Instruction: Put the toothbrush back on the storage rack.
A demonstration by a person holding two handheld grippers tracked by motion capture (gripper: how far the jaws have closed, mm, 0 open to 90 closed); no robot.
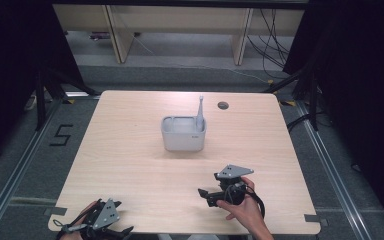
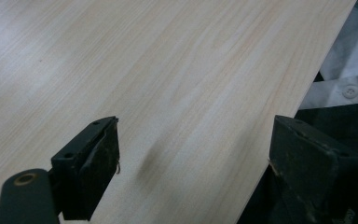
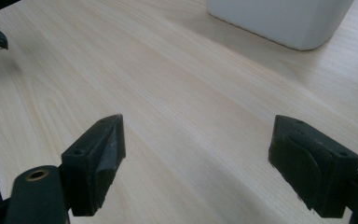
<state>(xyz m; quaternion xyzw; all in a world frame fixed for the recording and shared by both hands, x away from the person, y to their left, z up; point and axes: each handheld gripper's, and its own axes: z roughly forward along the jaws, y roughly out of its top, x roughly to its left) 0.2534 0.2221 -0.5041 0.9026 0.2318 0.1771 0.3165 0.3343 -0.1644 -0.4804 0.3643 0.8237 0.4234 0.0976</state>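
A white rectangular tub point(image 1: 183, 133) stands on the wooden table point(image 1: 130, 165), a bit behind its middle. A grey toothbrush point(image 1: 200, 114) stands upright in its right corner. In the right gripper view the tub's base point(image 3: 279, 21) shows at the top right. My right gripper point(image 1: 206, 194) hovers near the front of the table, below and right of the tub, jaws wide apart and empty point(image 3: 196, 156). My left gripper point(image 1: 115, 231) rests at the front left edge, open, with bare wood between its jaws point(image 2: 193, 161).
A round cable hole point(image 1: 223, 105) sits near the table's back right. Beyond the table's near edge a white shirt point(image 2: 349, 70) shows. Floor rails, cables and wooden furniture legs lie behind the table. A "5" point(image 1: 60, 135) is marked on the floor at left.
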